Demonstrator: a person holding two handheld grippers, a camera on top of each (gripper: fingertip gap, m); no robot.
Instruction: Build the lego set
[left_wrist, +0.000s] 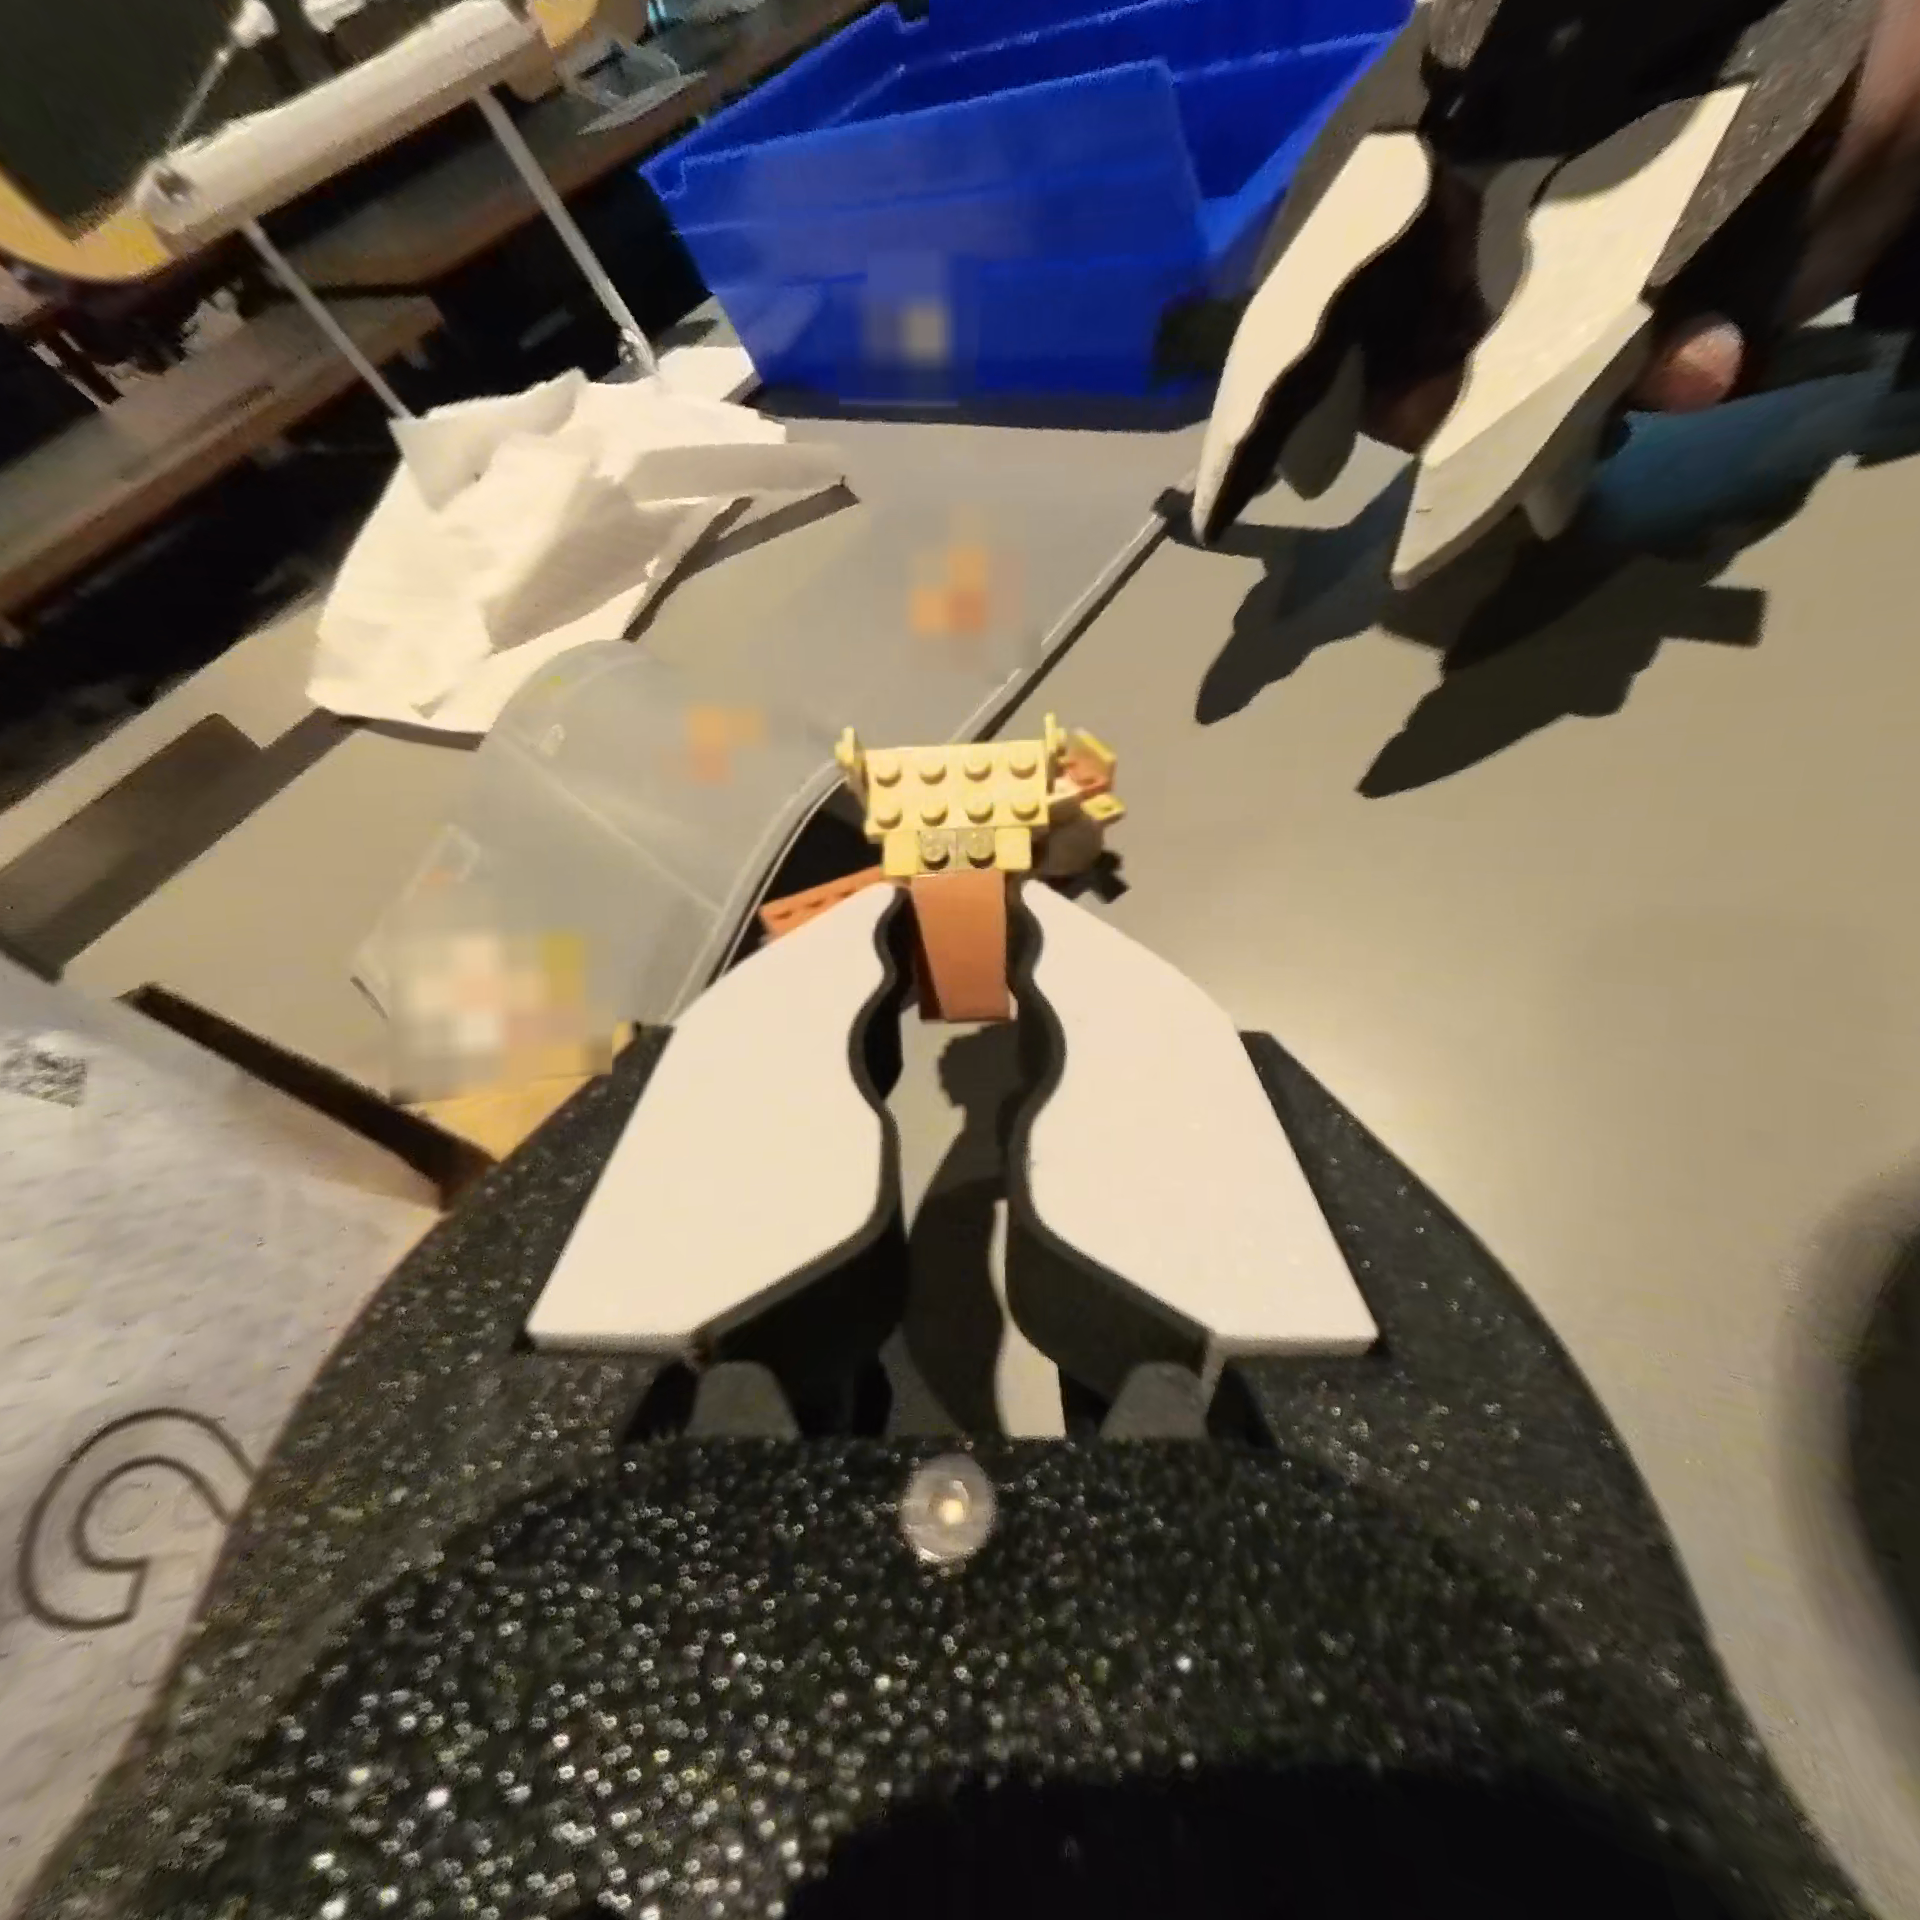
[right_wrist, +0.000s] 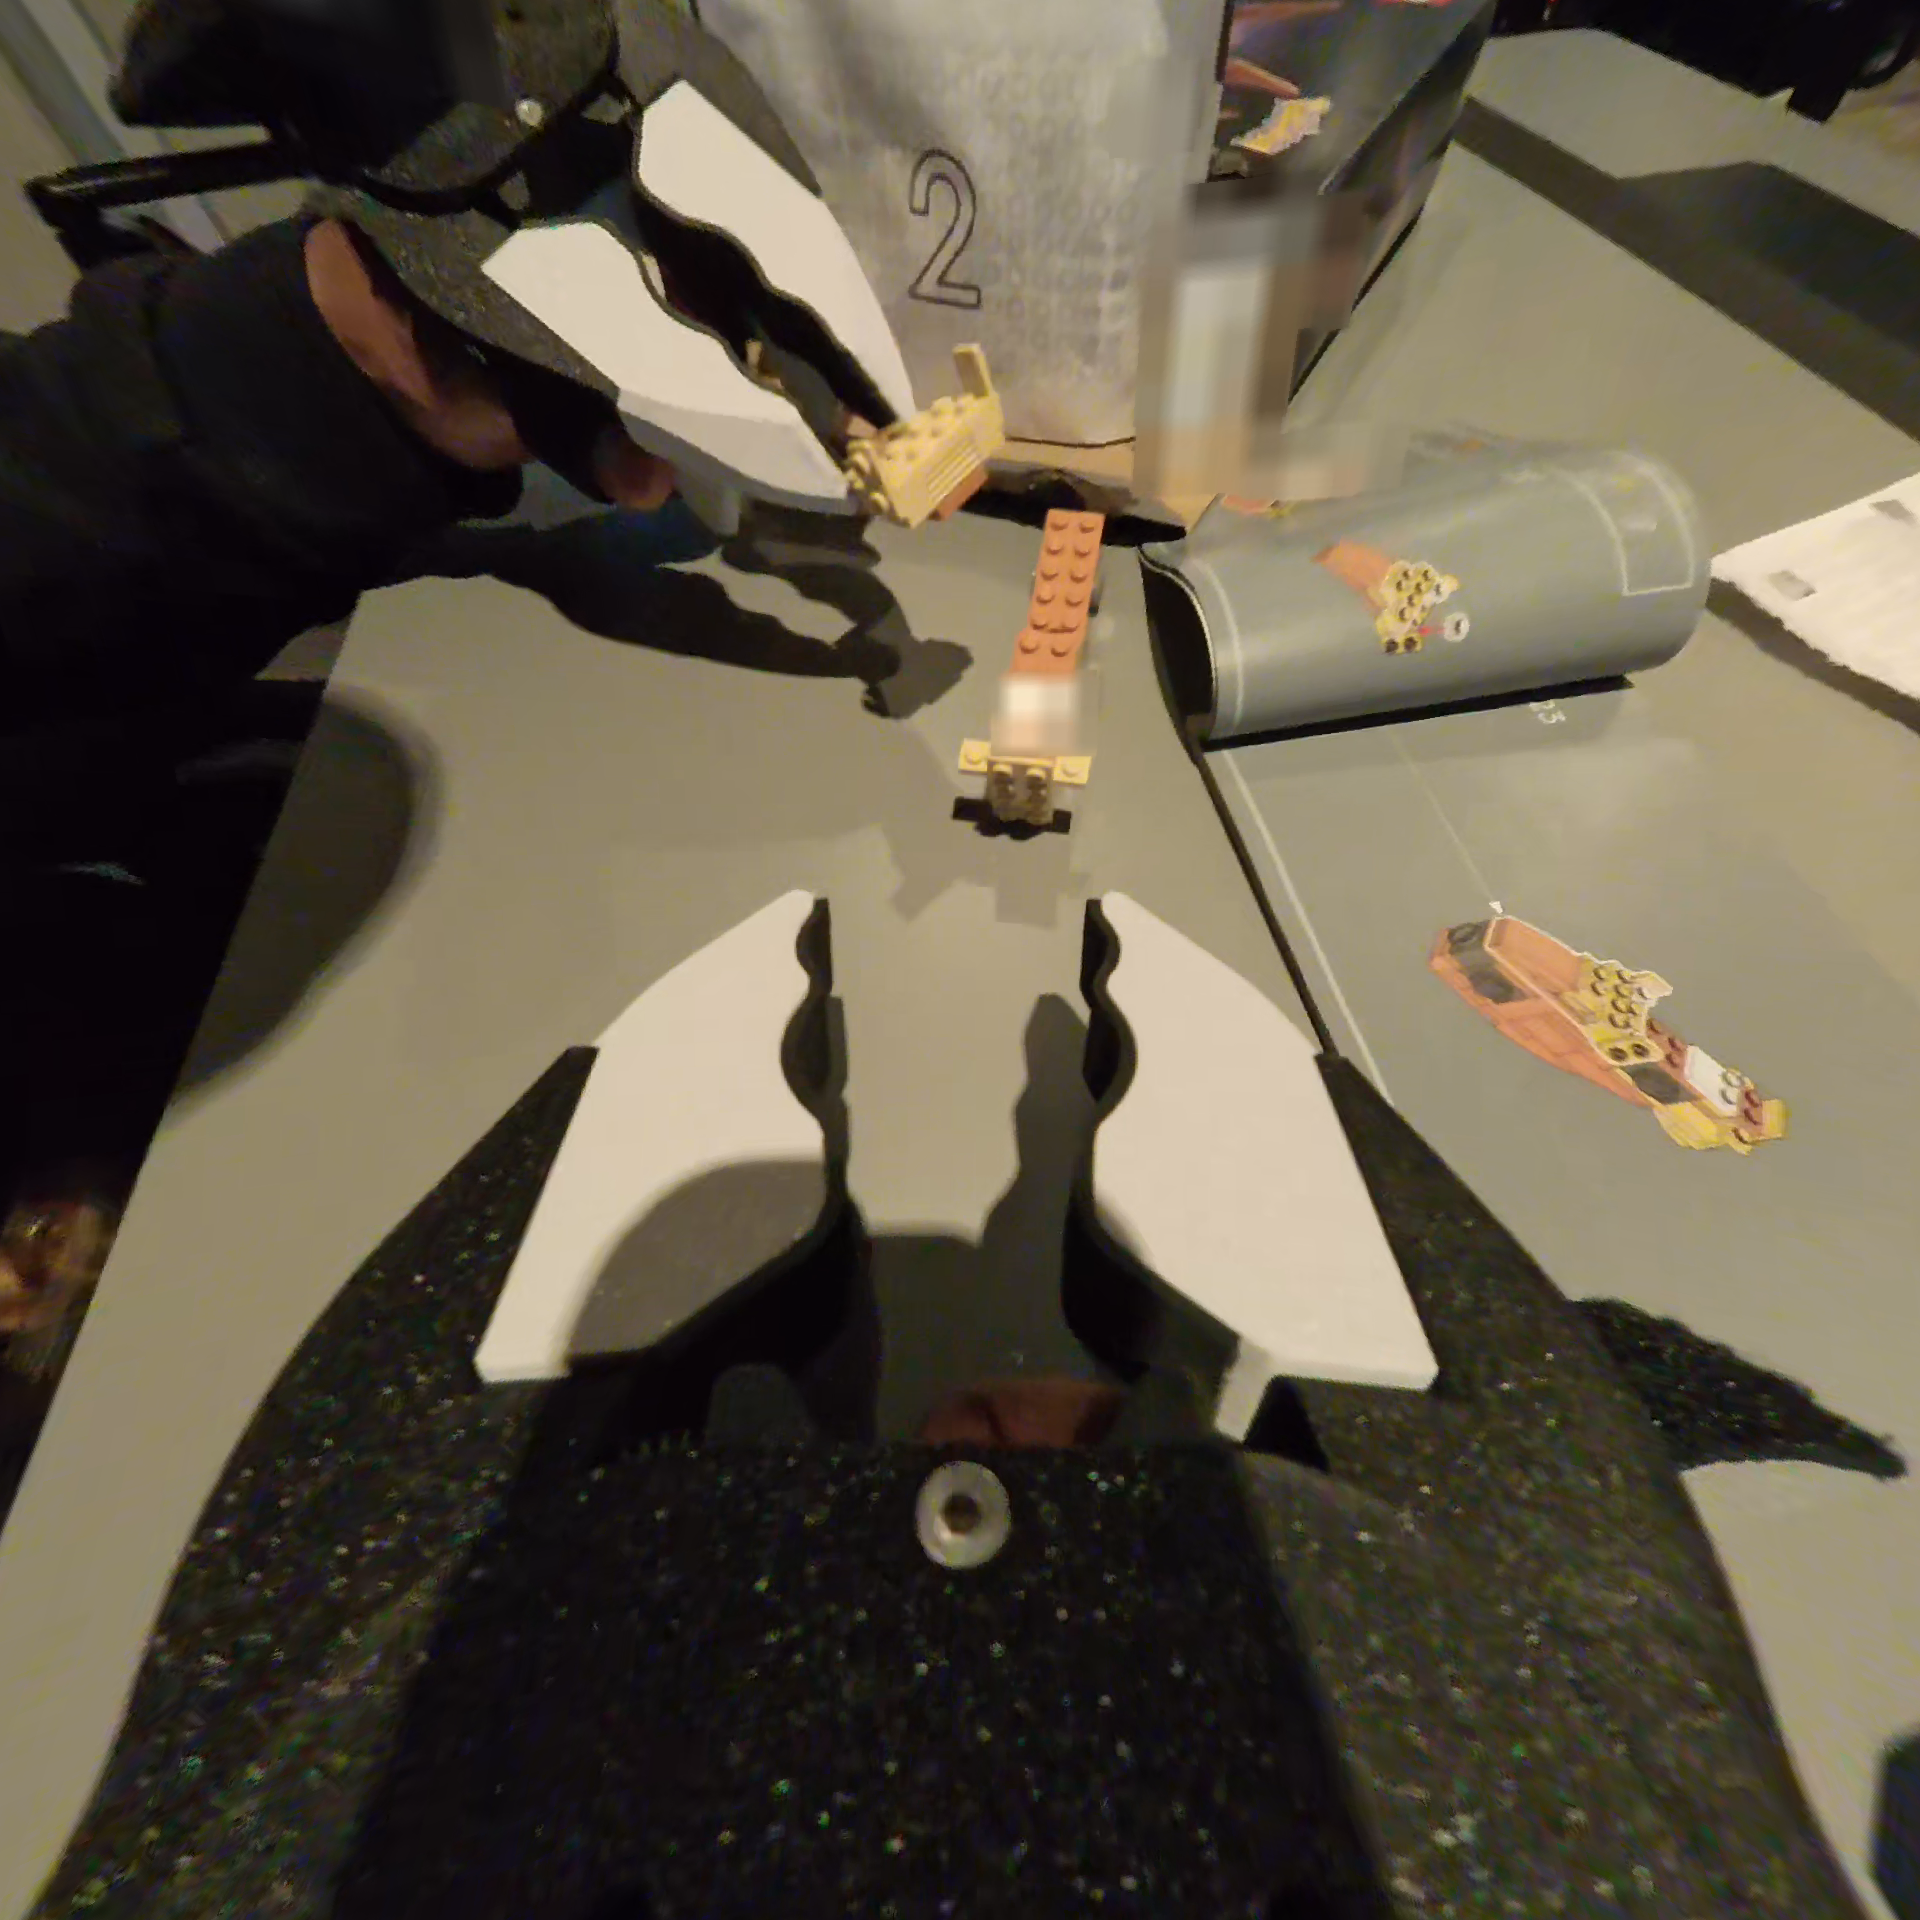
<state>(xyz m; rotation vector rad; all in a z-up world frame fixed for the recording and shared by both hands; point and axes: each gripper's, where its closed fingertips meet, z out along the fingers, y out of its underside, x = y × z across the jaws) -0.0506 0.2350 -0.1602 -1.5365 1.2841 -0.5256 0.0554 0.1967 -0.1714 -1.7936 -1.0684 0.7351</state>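
1. Between its white fingers, the left gripper (left_wrist: 961, 940) pinches the brown piece of a tan brick cluster (left_wrist: 961, 805), held above the grey table (left_wrist: 1455, 987).
2. The right gripper (right_wrist: 956, 935) hangs with its fingers spread and nothing between them.
3. Ahead of it on the table lies a long brown plate (right_wrist: 1060, 603) joined to a small tan piece (right_wrist: 1023, 769).
4. Just beside the plate lies a curled instruction booklet (right_wrist: 1455, 644); a blue bin (left_wrist: 987, 208) sits farther back.

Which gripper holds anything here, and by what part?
The left gripper grips the tan lego assembly by its brown sloped piece. The right gripper is open, empty.
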